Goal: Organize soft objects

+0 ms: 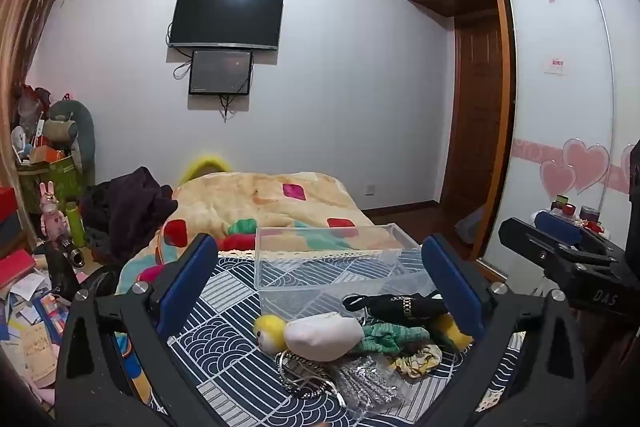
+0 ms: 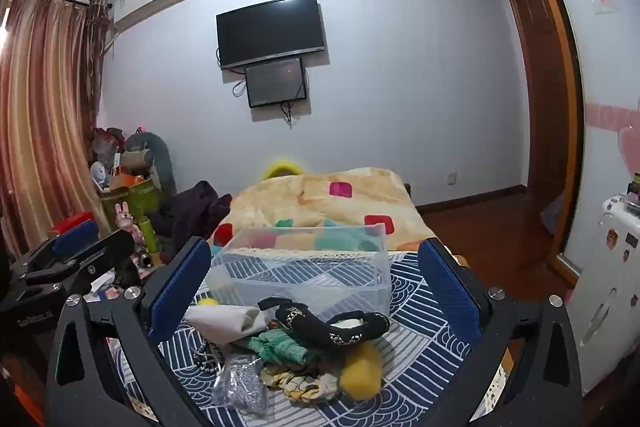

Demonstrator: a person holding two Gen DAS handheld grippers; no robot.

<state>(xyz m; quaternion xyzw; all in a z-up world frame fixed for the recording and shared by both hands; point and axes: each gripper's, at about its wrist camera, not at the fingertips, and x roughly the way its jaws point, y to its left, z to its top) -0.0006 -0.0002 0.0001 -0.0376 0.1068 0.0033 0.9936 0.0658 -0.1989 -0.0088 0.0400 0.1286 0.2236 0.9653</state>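
Note:
A pile of soft things lies on the blue patterned cloth (image 1: 224, 359): a white and yellow plush doll (image 1: 316, 337), a black bow hairband (image 1: 404, 305), a green cloth piece (image 1: 384, 341) and a floral scrunchie (image 1: 416, 361). An empty clear plastic box (image 1: 336, 263) stands just behind the pile. My left gripper (image 1: 328, 287) is open and empty, hovering over the pile. My right gripper (image 2: 316, 291) is open and empty over the same pile, with the hairband (image 2: 332, 327), green cloth (image 2: 280, 347), yellow plush end (image 2: 360, 371) and box (image 2: 304, 267) between its fingers.
Metal bangles (image 1: 304, 379) and a silvery packet (image 1: 368, 383) lie at the pile's near edge. A patchwork blanket (image 1: 272, 203) covers the bed behind. Clutter, books and toys (image 1: 52, 219) fill the floor at left. A wardrobe (image 1: 560, 87) stands at right.

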